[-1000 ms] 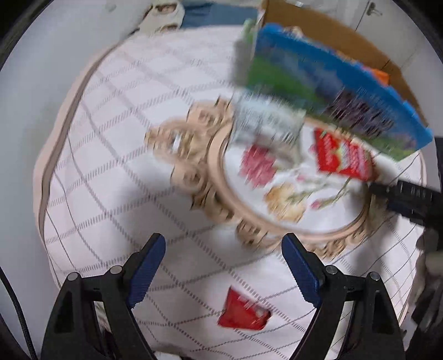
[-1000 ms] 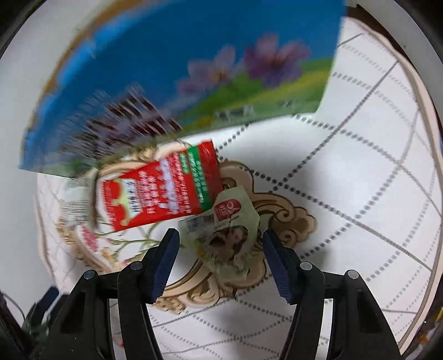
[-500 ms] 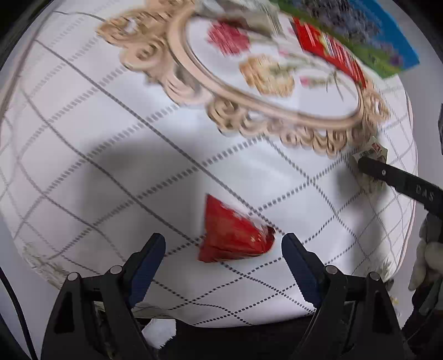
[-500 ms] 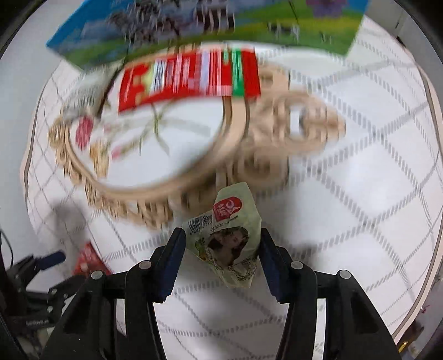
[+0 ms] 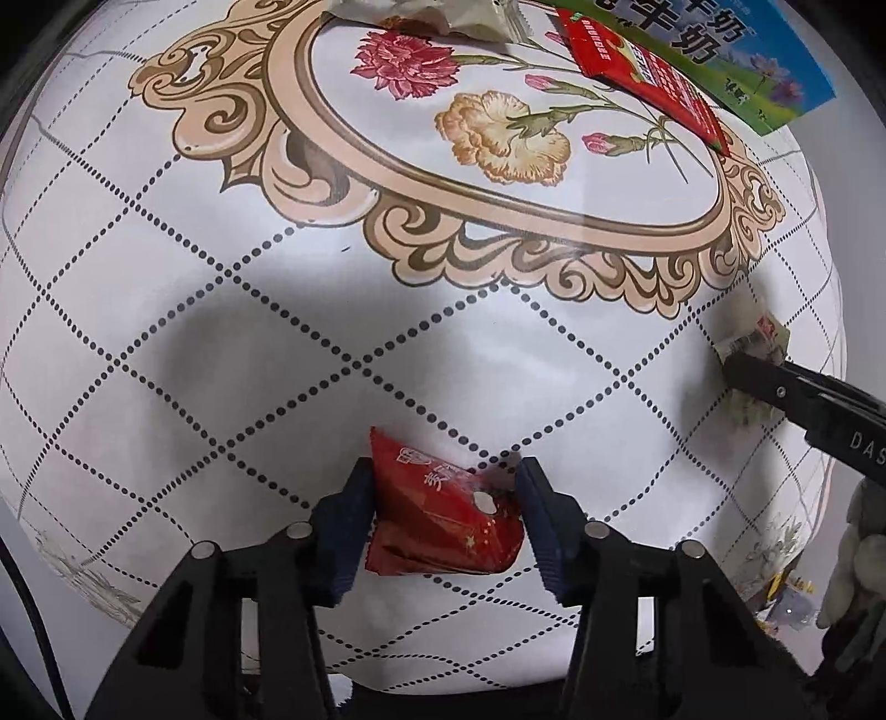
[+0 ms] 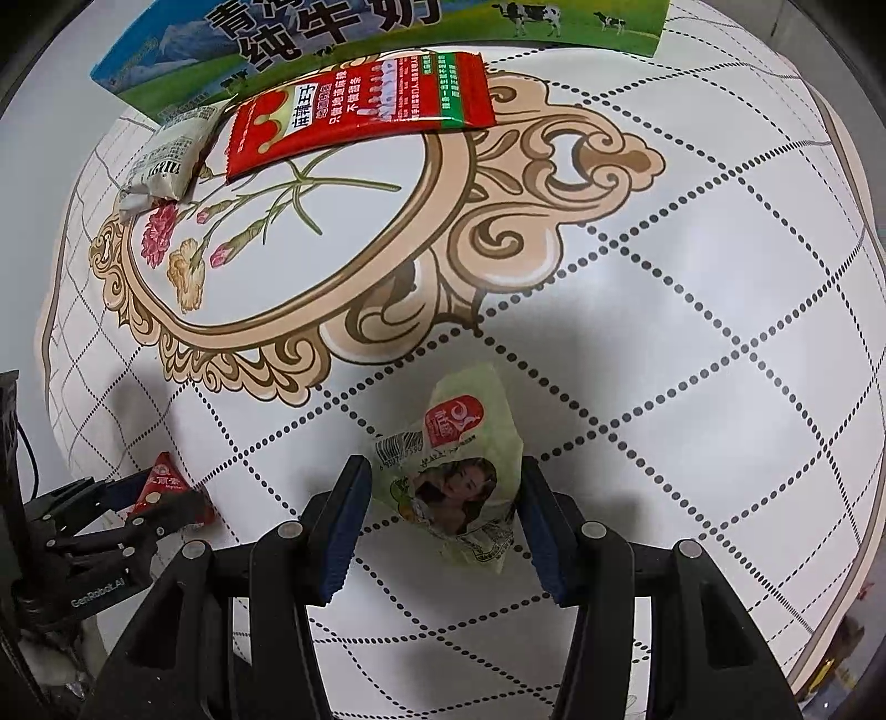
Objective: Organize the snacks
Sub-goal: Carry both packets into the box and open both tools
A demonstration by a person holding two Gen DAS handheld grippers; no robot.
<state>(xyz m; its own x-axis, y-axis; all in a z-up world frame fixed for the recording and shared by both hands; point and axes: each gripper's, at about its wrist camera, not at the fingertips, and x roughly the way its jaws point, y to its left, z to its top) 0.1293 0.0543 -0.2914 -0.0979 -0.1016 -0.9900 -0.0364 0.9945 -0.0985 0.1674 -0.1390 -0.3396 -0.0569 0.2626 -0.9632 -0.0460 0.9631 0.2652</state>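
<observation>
A small red snack packet (image 5: 437,526) lies on the white quilted tablecloth (image 5: 221,332) near its front edge. My left gripper (image 5: 444,466) points straight down over it, its jaws closing, and both blue pads press the packet's sides. In the right wrist view the same red packet (image 6: 166,487) sits in the left gripper (image 6: 147,501) at the lower left. A pale green snack packet (image 6: 454,471) with a red logo lies between the right gripper's (image 6: 441,464) pads, which touch both its sides. The left wrist view shows that green packet (image 5: 758,343) at the right edge.
A blue and green milk box (image 6: 332,39) stands at the far side of the table. A long red packet (image 6: 360,111) and a grey-white packet (image 6: 166,160) lie on the flower medallion (image 5: 498,138). A gloved hand (image 5: 864,554) shows at the right.
The left gripper came down over the red packet and its jaws closed onto it. The right gripper moved the green packet off the medallion's frame toward the table's front and tightened on it.
</observation>
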